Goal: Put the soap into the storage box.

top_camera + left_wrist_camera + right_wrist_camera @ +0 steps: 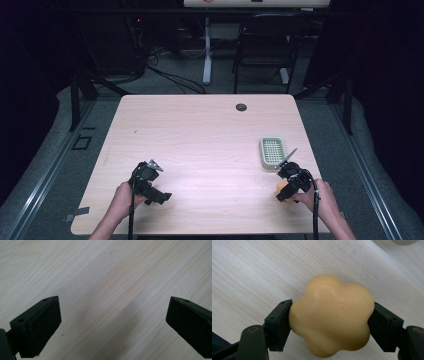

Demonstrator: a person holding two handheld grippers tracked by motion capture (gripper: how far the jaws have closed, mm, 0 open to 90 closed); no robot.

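Observation:
A pale orange flower-shaped soap sits between the two black jaws of my right gripper, which is shut on it just above the wooden table. From above, that soap shows as an orange patch under the right gripper near the table's front right. A light green soap dish with a slotted grid lies just beyond it. My left gripper is at the front left, held by a hand. Its jaws stand wide apart over bare wood, and the left gripper holds nothing.
The light wooden table has a round dark cable hole near its far edge. Beyond the table stand a dark chair and a white desk leg with cables on the floor. A corner of the green dish peeks in.

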